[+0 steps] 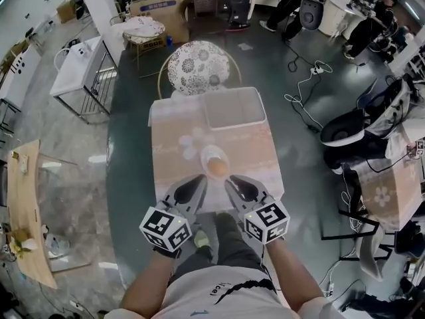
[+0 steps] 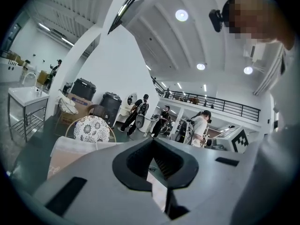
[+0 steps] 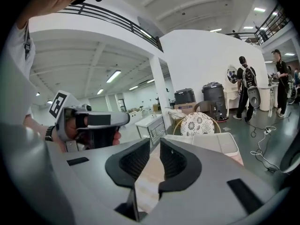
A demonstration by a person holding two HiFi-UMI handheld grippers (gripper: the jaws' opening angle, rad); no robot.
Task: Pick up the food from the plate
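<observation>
Food (image 1: 216, 168), a brownish lump, sits on its plate (image 1: 206, 155) on the floral-cloth bench (image 1: 174, 178), just ahead of both grippers. Left gripper (image 1: 198, 180) jaws clenched, empty; right gripper (image 1: 230, 181) jaws pretty much closed too, empty. Shiny green floor (image 1: 133, 145), and the cardboard box (image 1: 159, 5) has blue print I can't read.

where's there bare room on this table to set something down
The widest bare stretch of the table is its left side, bordered by the white tray and the plate. A narrower strip lies right of the plate, below the tray. The near edge is crowded: left gripper and right gripper flank the plate.
</observation>
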